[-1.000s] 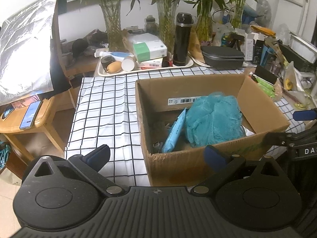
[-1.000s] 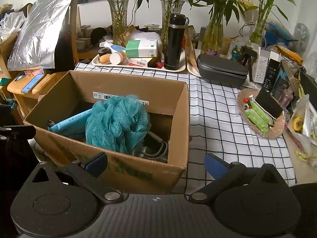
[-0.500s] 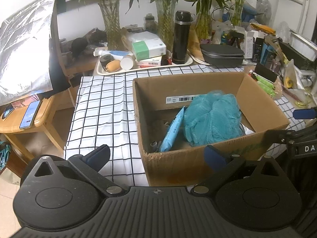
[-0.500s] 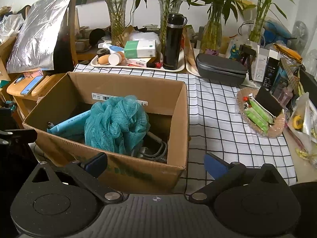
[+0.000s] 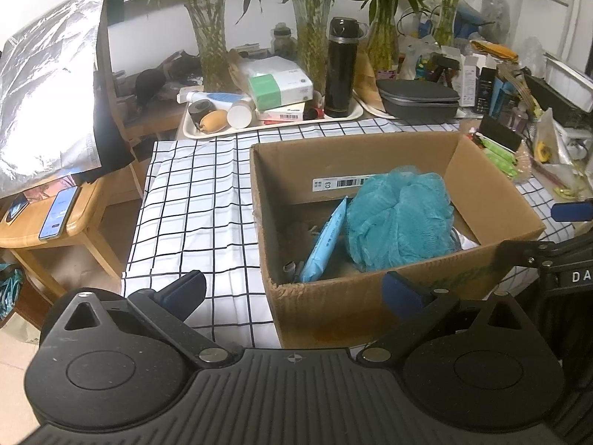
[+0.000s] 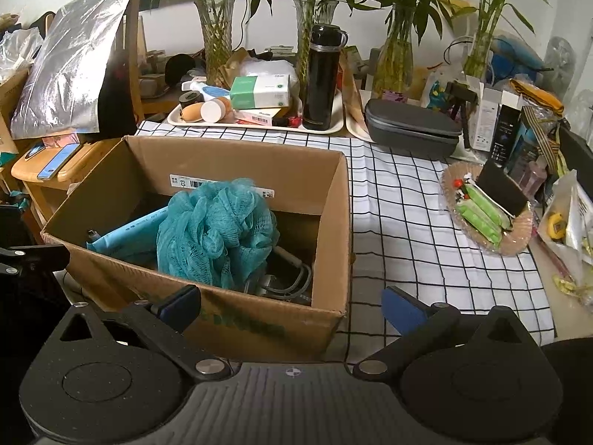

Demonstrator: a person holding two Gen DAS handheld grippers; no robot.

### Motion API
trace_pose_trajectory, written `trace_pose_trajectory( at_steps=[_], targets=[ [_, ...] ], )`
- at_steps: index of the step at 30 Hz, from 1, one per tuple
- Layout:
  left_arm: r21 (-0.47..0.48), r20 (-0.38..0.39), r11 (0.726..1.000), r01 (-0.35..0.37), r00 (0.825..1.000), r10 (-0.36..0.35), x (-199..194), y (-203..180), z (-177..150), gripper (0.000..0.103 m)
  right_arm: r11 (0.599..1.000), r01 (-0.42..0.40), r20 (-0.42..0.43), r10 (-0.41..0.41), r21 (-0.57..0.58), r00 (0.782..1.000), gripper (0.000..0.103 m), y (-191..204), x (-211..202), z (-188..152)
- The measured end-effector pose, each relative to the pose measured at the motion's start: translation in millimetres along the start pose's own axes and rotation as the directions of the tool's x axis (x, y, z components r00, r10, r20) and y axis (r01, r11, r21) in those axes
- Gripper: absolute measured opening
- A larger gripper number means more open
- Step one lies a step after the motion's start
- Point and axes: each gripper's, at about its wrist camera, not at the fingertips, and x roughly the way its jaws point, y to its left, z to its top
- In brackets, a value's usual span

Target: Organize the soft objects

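A table under a white cloth with a black grid [image 5: 192, 218] fills the middle of both views; on it stands an open cardboard box [image 5: 493, 200], the largest thing there, its flaps up and a barcode label on the inner far wall. In the left wrist view the box sits at about 2 o'clock from the left gripper [image 5: 292, 291]; in the right wrist view it sits at about 11 o'clock from the right gripper [image 6: 291, 302].

Inside the box lies a teal mesh bath sponge [image 5: 400, 218] — bunched high, its top near the rim; against its left side, at 9 o'clock, leans a light blue soft pack [image 5: 326, 239], tilted on edge; at the sponge's 4 o'clock in the right wrist view some grey cables and a handle [image 6: 292, 274] show on the box floor.

Beyond the box, at 12 o'clock, a cream tray [image 6: 255, 124] carries a black flask [image 6: 322, 78] standing upright, a green and white carton [image 6: 259, 91] and small bottles; at 1 o'clock rests a dark grey case [image 6: 411, 128]; at 3 o'clock in the right wrist view a round dish [image 6: 519, 237] holds green packets. A wooden side table [image 5: 78, 222] with a phone lies at 9 o'clock in the left wrist view.

Both grippers hang at the near side of the box — fingers spread wide, nothing between the blue pads [image 5: 185, 289].
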Motion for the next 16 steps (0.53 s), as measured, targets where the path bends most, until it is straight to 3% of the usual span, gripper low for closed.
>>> trace_pose_trajectory(
  at_steps=[16],
  targets=[
    [-0.003,0.011,1.000,0.012,1.000,-0.012,0.0,0.6,-2.5,0.103,1.000,0.004,-0.004,-0.004,0.001,1.000,0.103,-0.1,0.5,-0.1]
  ],
)
